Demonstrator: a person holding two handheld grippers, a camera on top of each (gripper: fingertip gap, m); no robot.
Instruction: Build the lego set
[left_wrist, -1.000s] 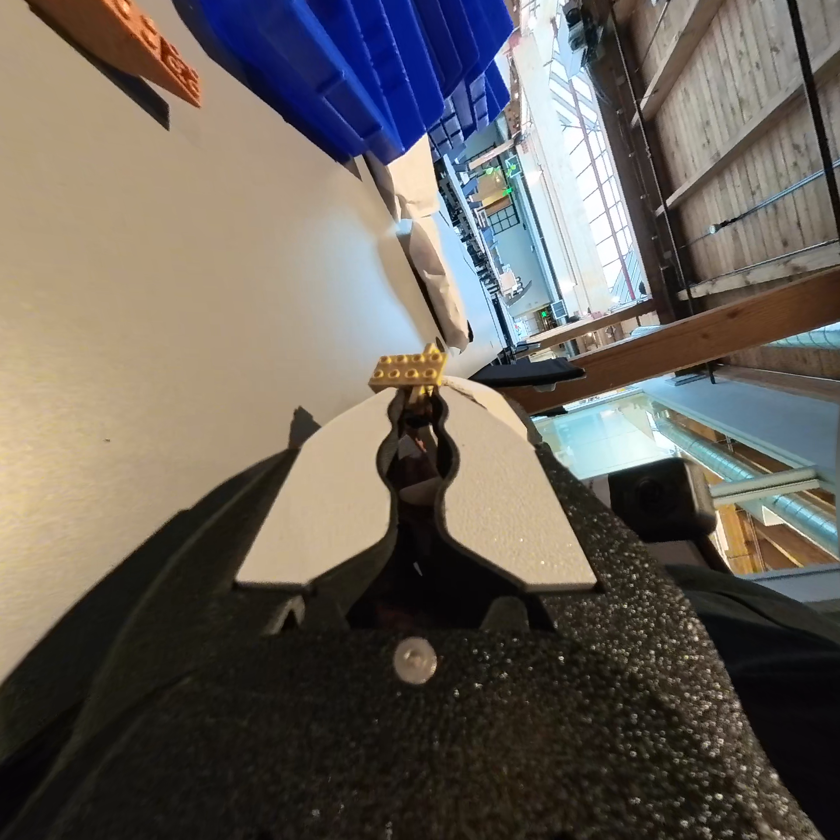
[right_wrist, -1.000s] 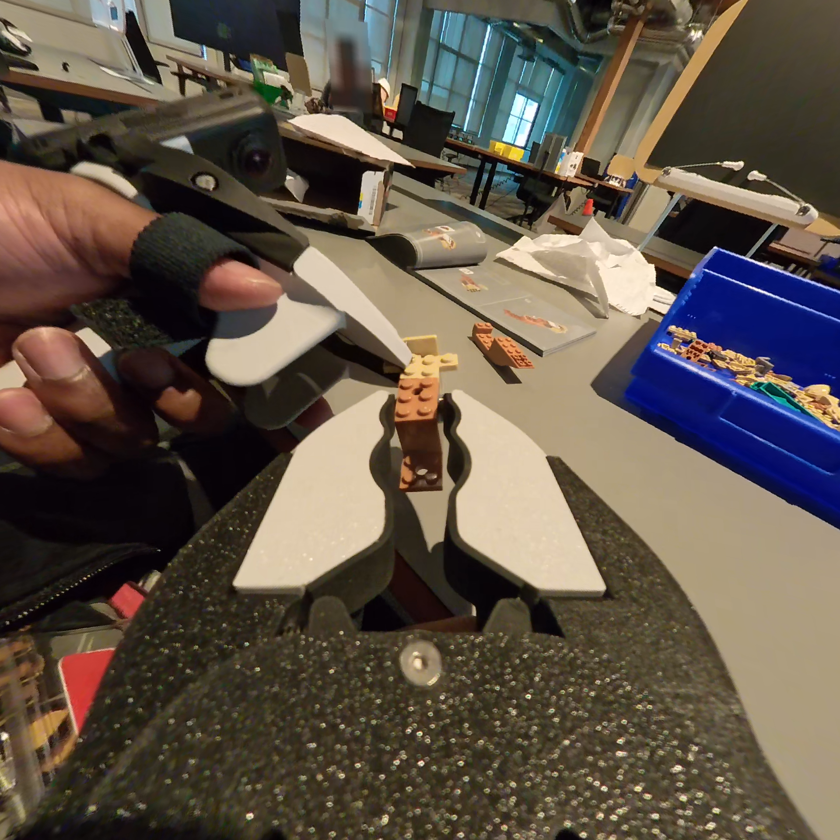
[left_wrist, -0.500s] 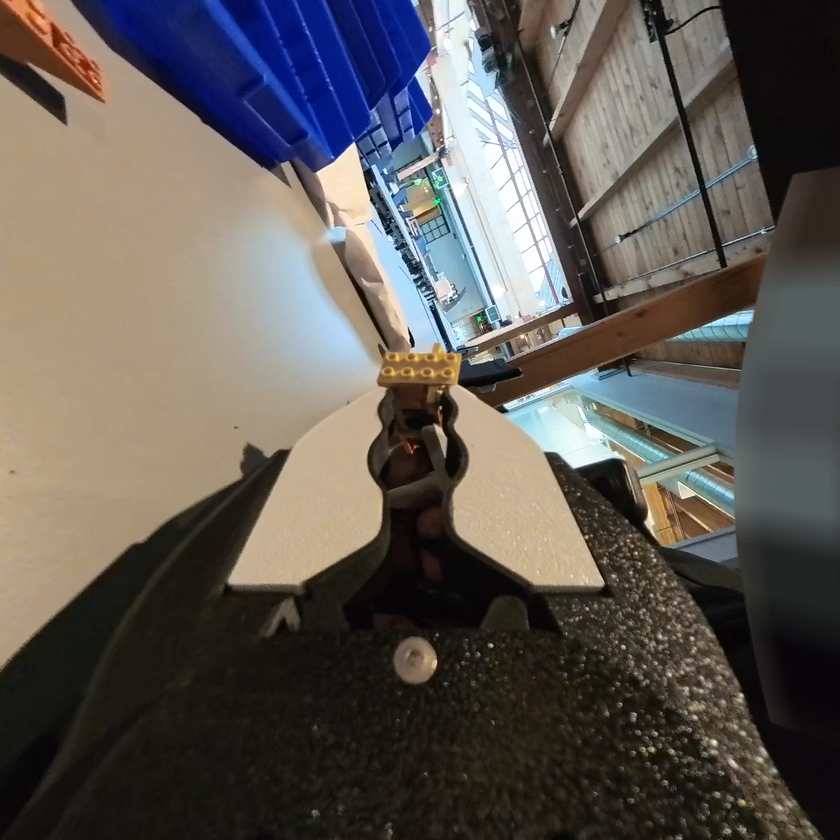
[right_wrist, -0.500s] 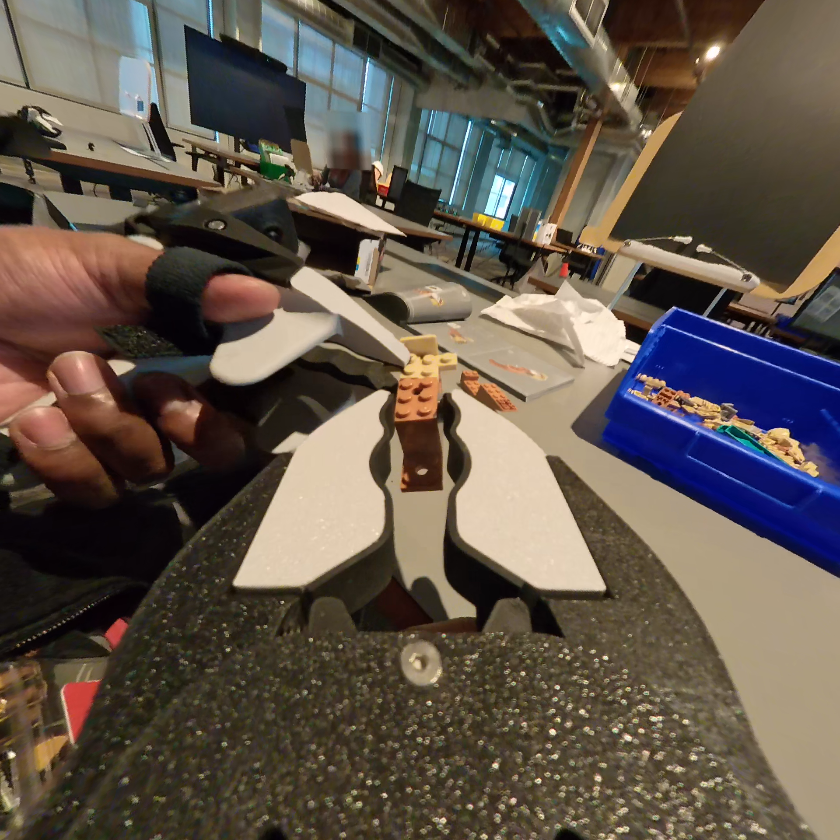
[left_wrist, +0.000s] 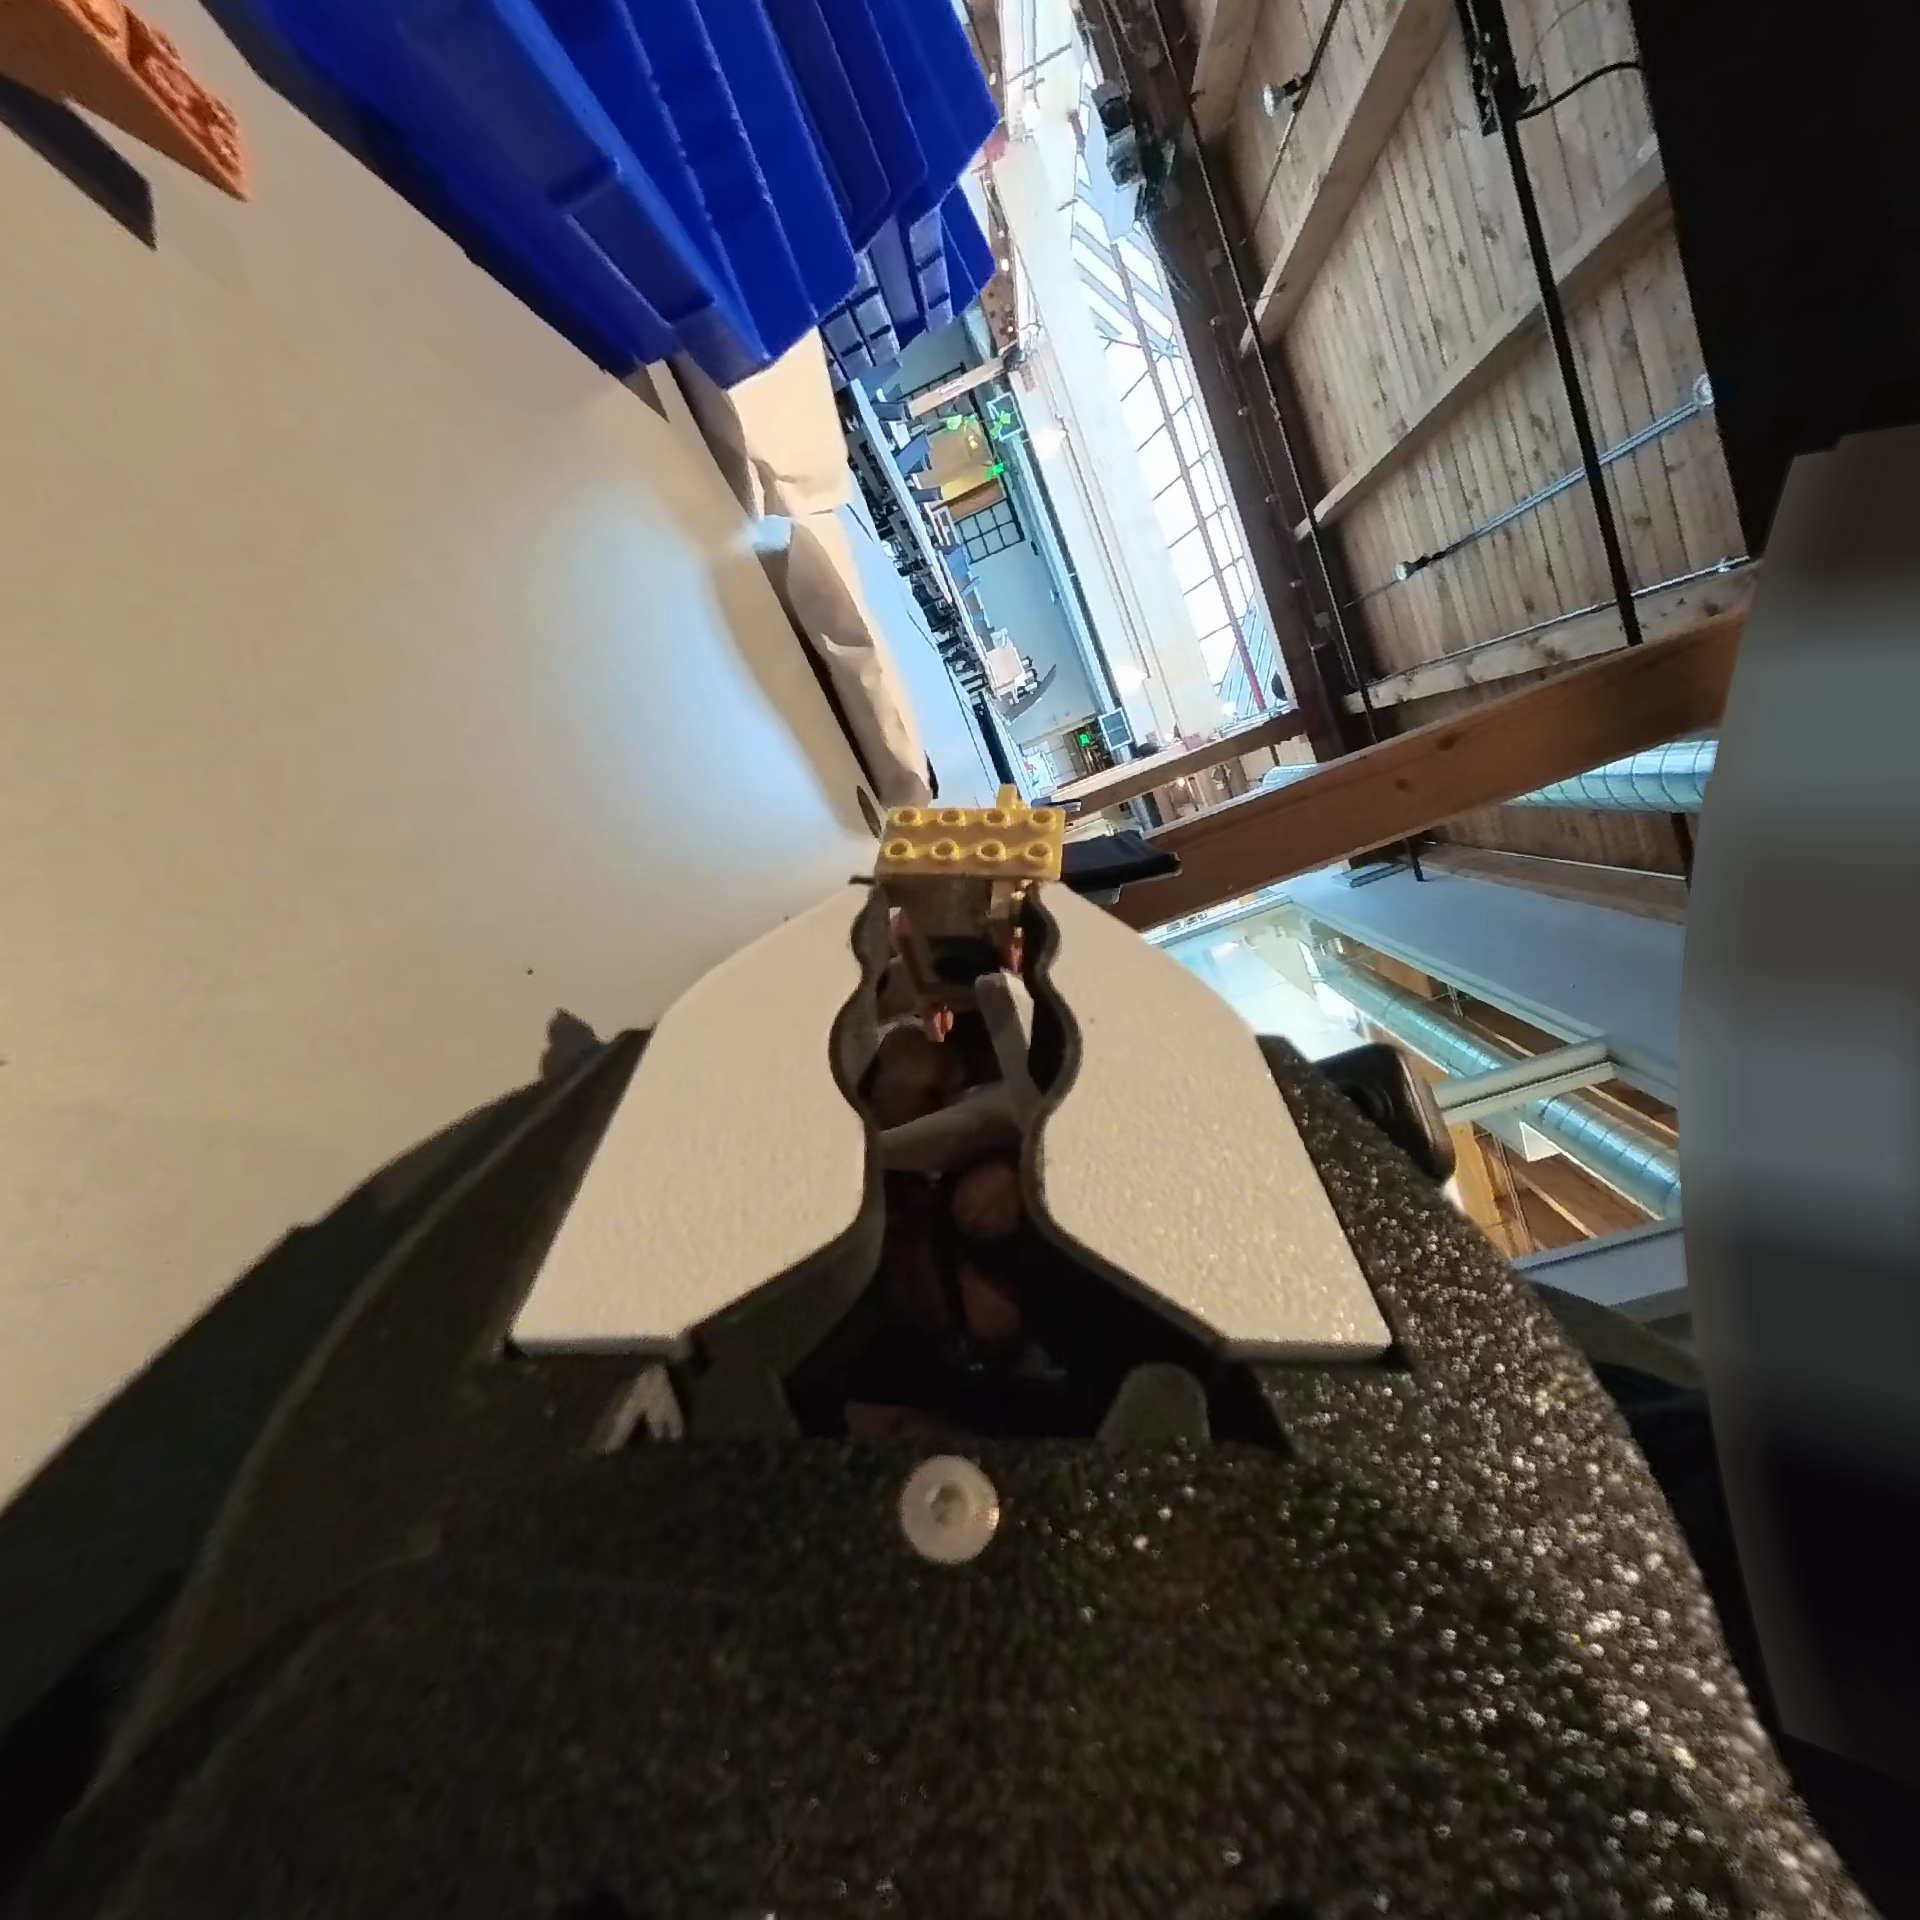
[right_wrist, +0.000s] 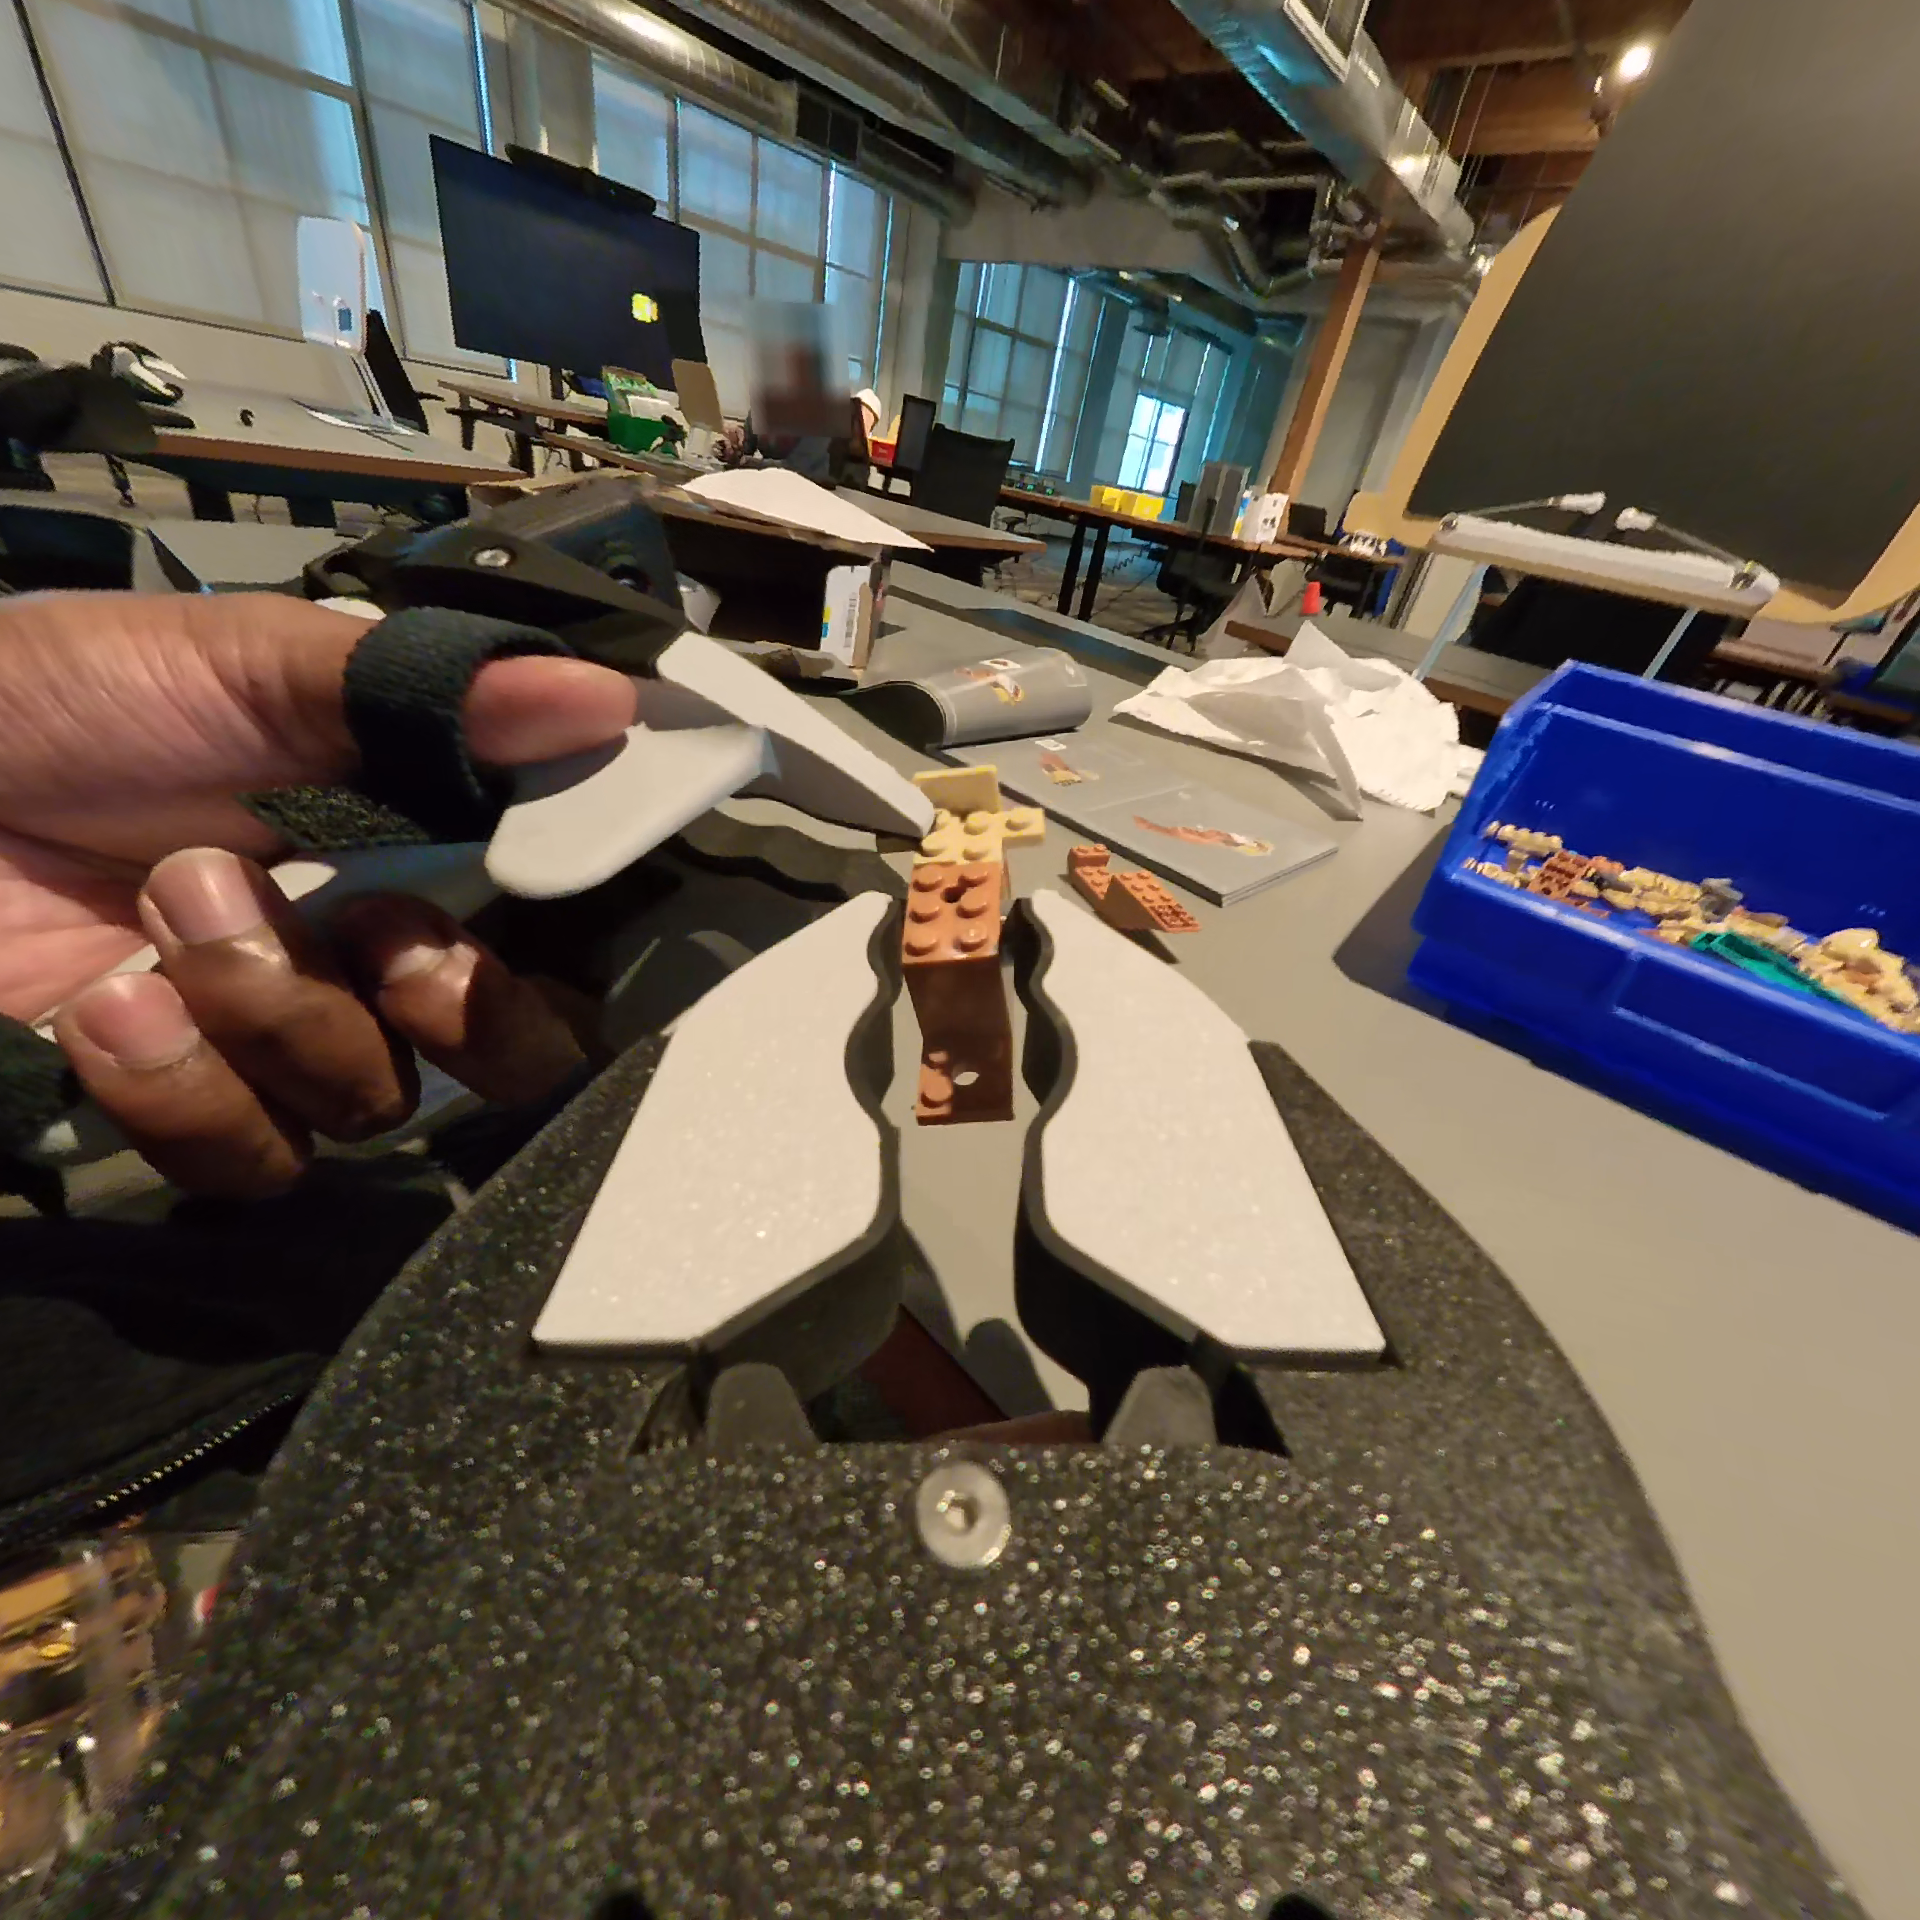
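Note:
My right gripper is shut on a brown brick stack and holds it upright above the grey table. My left gripper, held by a hand, comes in from the left and is shut on a tan plate piece. The tan piece sits against the top of the brown stack. In the left wrist view the left gripper pinches the tan studded plate at its fingertips. The brown stack is mostly hidden behind it.
A blue bin with several loose pieces stands at the right, and blue bins also show in the left wrist view. Orange-brown slope bricks, an open instruction booklet and crumpled white paper lie beyond the grippers. Both grippers' tips are close together, under 4 cm apart.
Both grippers have stayed shut with the tan piece against the brown stack. They have lifted and tilted together. A blurred grey part of the right gripper has come in at the left view's right edge.

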